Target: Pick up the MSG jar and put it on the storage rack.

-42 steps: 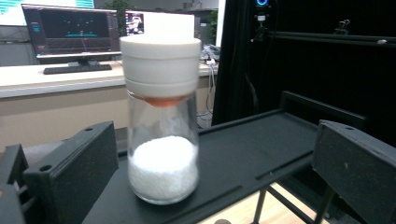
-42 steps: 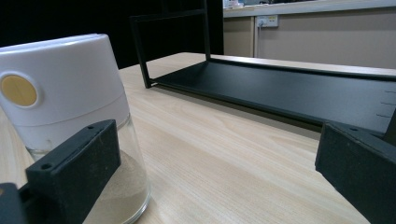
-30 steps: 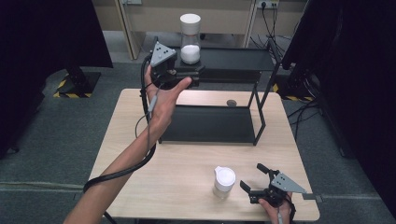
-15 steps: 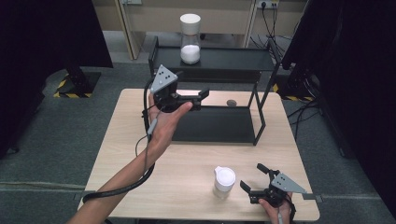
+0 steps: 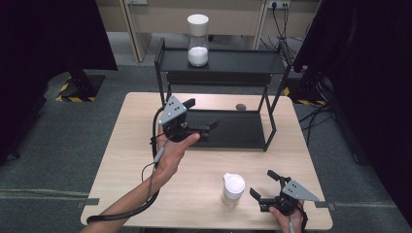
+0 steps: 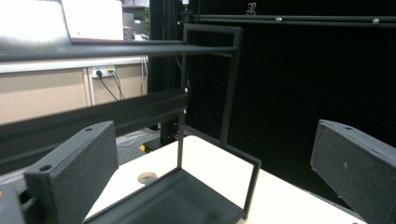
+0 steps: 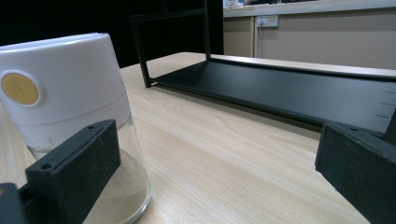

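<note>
So the jar (image 5: 233, 188), glass with a white lid and some sand in the bottom, is stood upright on the table (image 5: 121, 160) near the front edge, right of centre. Just beside it, on its right, the right gripper (image 5: 265, 186) is held low over the wood with its jaws spread apart and nothing between them; in the right gripper view the jar (image 7: 70, 112) is seen close up by one jaw, not gripped.

Further back, the left gripper (image 5: 201, 116) is held up in the air at the front left of the black rack (image 5: 223, 82), pointed across its lower shelf. Its jaws are wide apart too, and nothing is held in them. In the left gripper view the rack (image 6: 219, 116) frame and shelf are seen between the jaws.

On the rack's top shelf a second jar (image 5: 197, 40) with white stuff inside is stood. A small round thing (image 5: 240, 106) is lying on the table behind the lower shelf, too small to make out.
</note>
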A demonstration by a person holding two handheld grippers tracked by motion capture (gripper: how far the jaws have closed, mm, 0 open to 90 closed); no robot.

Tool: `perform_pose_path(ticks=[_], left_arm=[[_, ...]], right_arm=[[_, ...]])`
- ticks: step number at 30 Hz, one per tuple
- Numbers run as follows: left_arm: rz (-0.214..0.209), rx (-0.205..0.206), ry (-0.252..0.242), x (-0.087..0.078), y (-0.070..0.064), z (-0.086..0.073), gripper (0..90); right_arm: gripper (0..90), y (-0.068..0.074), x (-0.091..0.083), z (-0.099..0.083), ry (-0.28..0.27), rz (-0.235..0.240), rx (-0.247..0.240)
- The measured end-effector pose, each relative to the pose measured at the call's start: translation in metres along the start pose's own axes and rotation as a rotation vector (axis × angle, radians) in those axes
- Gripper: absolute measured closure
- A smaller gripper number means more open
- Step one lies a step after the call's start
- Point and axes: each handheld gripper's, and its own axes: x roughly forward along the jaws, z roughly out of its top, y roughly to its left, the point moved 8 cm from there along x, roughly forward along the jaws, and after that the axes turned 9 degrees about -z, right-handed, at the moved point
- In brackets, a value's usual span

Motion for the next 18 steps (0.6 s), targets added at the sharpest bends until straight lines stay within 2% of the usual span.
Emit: perform_pose_path(ticks=[4, 8, 11, 13, 18], left_arm=[[-0.016, -0.019, 0.0, -0.004, 0.0, -0.012, 0.1], [-0.044, -0.037, 0.005, -0.01, 0.001, -0.03, 0.1], [-0.044, -0.027, 0.009, -0.015, 0.0, -0.041, 0.0], [-0.047, -0.026, 0.009, -0.016, 0.0, -0.044, 0.0], [-0.055, -0.034, 0.023, -0.02, -0.001, -0.066, 0.1]], right_arm=[[0.4, 0.0, 0.0, 0.0, 0.0, 0.0, 0.002], [0.4, 0.0, 0.0, 0.0, -0.001, 0.0, 0.003], [0.4, 0.0, 0.0, 0.0, 0.0, 0.002, 0.006], [0.4, 0.0, 0.0, 0.0, 0.0, 0.002, 0.006], [0.4, 0.0, 0.0, -0.001, 0.0, 0.0, 0.007]])
